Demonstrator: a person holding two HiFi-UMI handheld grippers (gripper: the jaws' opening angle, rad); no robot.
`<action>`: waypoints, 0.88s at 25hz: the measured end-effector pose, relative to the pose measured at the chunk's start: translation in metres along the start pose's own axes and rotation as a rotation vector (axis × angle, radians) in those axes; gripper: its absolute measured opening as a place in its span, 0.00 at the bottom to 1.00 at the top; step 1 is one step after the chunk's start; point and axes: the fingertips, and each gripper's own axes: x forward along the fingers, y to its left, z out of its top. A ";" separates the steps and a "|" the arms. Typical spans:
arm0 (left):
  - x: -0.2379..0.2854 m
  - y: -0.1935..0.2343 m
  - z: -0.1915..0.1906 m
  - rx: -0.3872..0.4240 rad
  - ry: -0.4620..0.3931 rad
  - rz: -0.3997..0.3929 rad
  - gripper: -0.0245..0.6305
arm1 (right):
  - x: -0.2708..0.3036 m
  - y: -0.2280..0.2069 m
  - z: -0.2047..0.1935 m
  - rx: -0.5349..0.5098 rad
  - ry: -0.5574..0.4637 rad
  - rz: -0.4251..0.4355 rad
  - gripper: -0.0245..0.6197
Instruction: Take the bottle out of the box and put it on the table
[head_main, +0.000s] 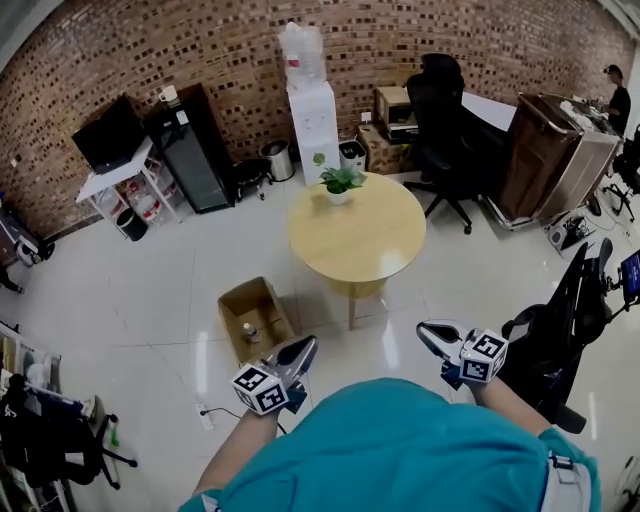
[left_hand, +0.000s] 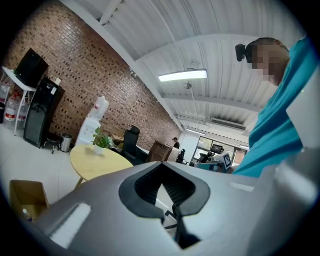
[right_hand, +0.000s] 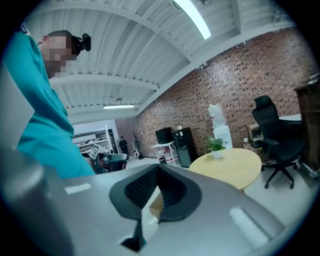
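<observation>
Brick-walled office, pale tiled floor (head_main: 180, 290), our left gripper (head_main: 306, 345) and right gripper (head_main: 426, 329) before us, fingers of both pressed together, bottle (head_main: 249, 329) inside open cardboard box (head_main: 234, 297) on floor near round bench (head_main: 357, 238).

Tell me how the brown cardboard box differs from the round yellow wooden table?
The brown cardboard box has corners; the round yellow wooden table has none. The box sits low on the floor; the table stands on legs. The box holds a small bottle; the table carries a potted green plant. Both stand on the white floor.
</observation>
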 end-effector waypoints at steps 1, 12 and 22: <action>0.004 0.006 0.001 -0.003 0.000 -0.004 0.04 | 0.005 -0.006 0.000 0.004 0.005 -0.003 0.04; 0.117 0.047 -0.015 0.012 0.015 0.090 0.04 | 0.009 -0.157 0.004 0.027 0.021 0.085 0.04; 0.296 0.050 0.012 -0.001 0.030 0.260 0.04 | -0.022 -0.324 0.085 0.051 0.032 0.274 0.04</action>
